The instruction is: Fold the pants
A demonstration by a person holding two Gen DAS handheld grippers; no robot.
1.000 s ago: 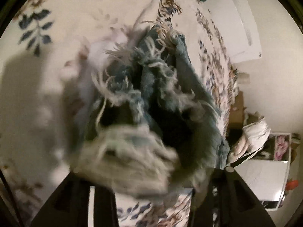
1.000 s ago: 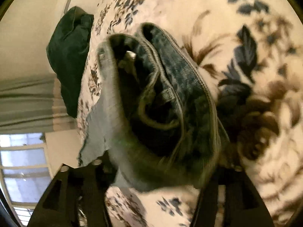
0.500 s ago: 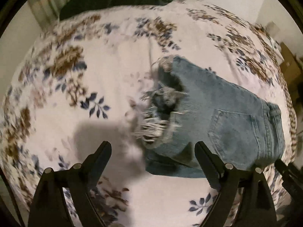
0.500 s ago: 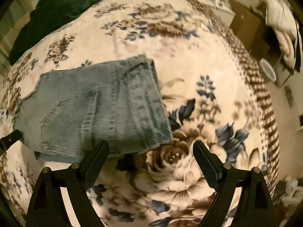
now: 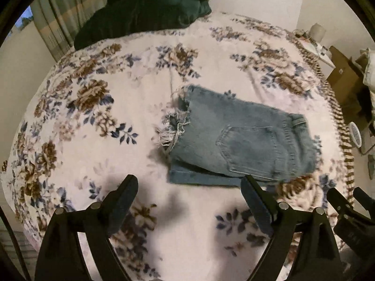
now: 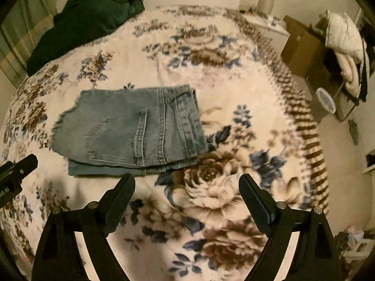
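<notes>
The light blue denim pants (image 5: 239, 140) lie folded in a compact stack on the floral bedspread (image 5: 93, 121), back pocket up, frayed hems at the left end. They also show in the right wrist view (image 6: 131, 131), waistband to the right. My left gripper (image 5: 189, 189) is open and empty, held above the bed just in front of the pants. My right gripper (image 6: 187, 187) is open and empty, in front of the stack's right end. The right gripper's body (image 5: 351, 213) shows at the left view's right edge.
A dark green pillow or blanket (image 5: 145, 7) lies at the head of the bed. The bed's right edge (image 6: 309, 126) drops to the floor, where cardboard boxes (image 6: 302, 44), a white bin (image 6: 325, 100) and piled laundry (image 6: 344, 44) stand.
Both grippers held bunched denim a second ago, then let it go. The pants now lie folded on the bed, and both grippers have pulled back and up, open.
</notes>
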